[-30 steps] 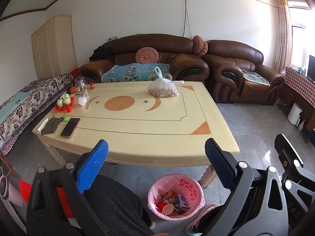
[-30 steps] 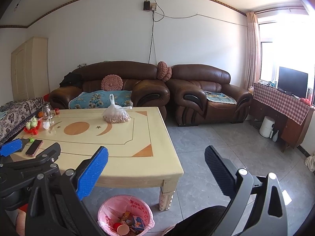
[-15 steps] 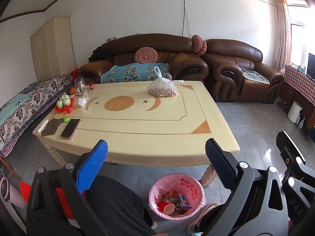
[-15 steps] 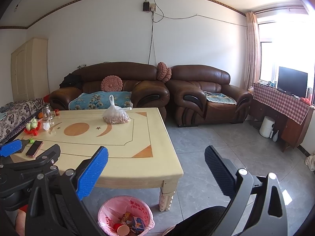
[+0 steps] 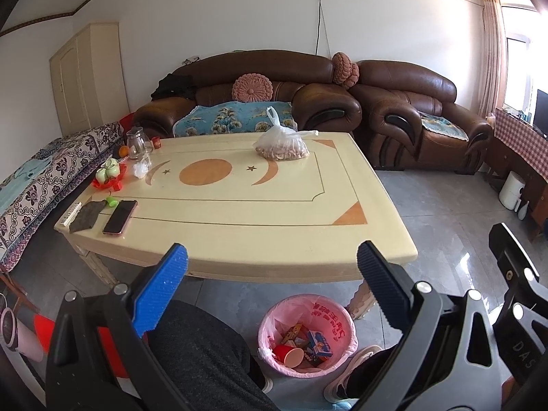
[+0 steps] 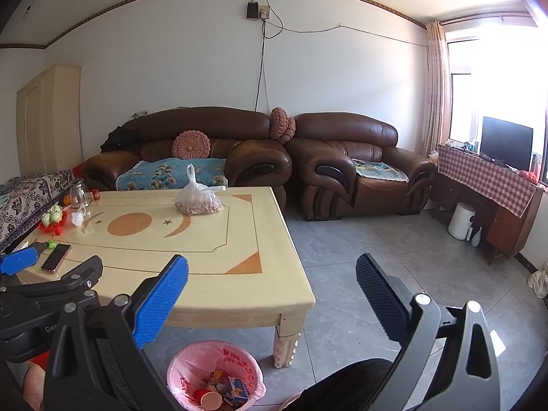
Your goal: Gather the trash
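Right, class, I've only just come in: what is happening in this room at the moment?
A seated person holds a claw in each hand, collecting trash. The left claw and right claw are both open and empty, raised at the near edge of the coffee table. On the floor below, the pink-lined bin already holds a red cup and small boxes. A tied plastic bag and a phone lie on the table.

A bin [image 5: 267,322] stands on the floor before the table [image 5: 239,239]; a bag [image 5: 282,147] lies on it.
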`<state>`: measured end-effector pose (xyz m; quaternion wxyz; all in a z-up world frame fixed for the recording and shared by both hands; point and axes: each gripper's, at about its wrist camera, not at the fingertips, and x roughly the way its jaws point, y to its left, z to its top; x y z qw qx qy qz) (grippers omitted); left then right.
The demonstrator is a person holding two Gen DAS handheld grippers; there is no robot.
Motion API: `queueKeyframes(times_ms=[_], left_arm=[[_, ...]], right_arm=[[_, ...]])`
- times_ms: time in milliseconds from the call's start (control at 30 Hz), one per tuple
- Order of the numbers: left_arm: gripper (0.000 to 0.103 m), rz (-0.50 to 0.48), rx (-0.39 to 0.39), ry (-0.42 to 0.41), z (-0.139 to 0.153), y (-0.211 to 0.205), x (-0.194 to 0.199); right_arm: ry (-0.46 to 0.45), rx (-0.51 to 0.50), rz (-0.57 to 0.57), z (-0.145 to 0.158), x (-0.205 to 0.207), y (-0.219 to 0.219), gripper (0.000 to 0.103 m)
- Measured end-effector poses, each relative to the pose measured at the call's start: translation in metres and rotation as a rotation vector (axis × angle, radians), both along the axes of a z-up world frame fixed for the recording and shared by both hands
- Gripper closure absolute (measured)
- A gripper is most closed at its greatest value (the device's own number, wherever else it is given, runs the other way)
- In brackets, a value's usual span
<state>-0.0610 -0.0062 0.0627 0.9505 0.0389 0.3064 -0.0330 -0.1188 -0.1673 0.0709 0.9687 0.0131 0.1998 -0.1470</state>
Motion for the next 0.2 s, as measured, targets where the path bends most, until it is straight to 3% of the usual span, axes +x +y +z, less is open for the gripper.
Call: queueKeyframes(times_ms=[200], left_arm=[[0.006, -0.002, 0.005, -0.010, 0.0006, 0.0001, -0.0008]], right_arm=[[0.004, -0.008, 0.009, -0.0012, 0.0001, 0.0030, 0.007]])
